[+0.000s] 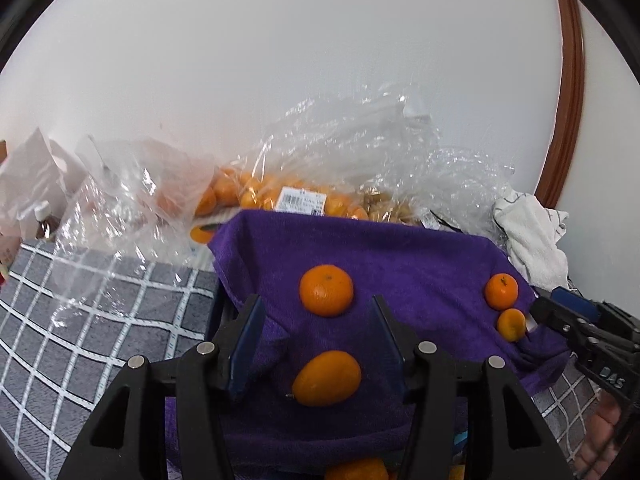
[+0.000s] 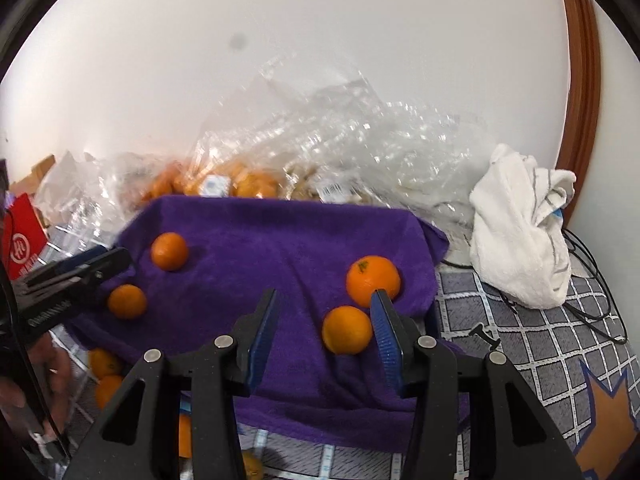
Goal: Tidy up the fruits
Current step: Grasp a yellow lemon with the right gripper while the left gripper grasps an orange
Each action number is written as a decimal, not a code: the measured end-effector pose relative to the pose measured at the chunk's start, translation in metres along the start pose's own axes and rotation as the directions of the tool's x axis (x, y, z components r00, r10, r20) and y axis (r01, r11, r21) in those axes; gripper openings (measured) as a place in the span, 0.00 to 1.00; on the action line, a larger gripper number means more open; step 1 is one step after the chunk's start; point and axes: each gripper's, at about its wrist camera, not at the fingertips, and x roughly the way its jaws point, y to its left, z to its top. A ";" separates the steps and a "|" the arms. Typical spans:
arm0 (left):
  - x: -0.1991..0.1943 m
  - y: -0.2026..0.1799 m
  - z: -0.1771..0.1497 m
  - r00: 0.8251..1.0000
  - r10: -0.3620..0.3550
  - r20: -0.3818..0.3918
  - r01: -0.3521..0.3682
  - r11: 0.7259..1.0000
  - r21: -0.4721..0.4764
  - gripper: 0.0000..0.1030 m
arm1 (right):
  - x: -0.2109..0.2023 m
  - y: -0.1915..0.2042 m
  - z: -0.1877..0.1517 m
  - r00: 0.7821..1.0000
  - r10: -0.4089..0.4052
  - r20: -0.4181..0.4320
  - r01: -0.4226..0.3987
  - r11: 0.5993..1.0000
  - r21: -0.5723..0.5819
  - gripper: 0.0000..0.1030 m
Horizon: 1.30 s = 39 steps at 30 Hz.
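A grey quilted bed cover with white grid lines (image 2: 532,340) carries a purple terry towel (image 2: 288,248) ahead of both jaws, crinkled clear plastic bags (image 2: 360,152) beyond it, and a crumpled white cloth (image 2: 520,236) right of the right jaws

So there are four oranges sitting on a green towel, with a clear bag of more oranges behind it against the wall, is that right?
Not quite: the towel is purple, not green, as the right wrist view shows. The rest holds: four oranges lie on it, and a clear bag of more oranges sits behind it against the wall.
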 end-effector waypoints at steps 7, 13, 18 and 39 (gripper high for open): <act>-0.013 0.003 0.004 0.998 -0.028 0.048 0.028 1.000 0.002 0.50 | -0.028 0.010 -0.012 0.998 0.010 -0.060 -0.010 1.000 -0.002 0.45; -0.012 0.004 0.001 0.999 -0.040 0.028 0.040 0.999 -0.003 0.52 | -0.045 0.014 -0.050 0.985 0.128 -0.116 -0.128 0.992 0.003 0.43; -0.018 0.008 0.004 0.998 -0.039 0.040 0.040 0.999 -0.019 0.54 | -0.037 0.021 -0.071 0.963 0.201 -0.177 -0.206 0.978 -0.010 0.43; -0.070 0.002 -0.014 0.989 -0.128 -0.068 0.124 0.990 -0.066 0.58 | -0.033 0.018 -0.078 0.961 0.207 -0.181 -0.211 0.978 0.002 0.28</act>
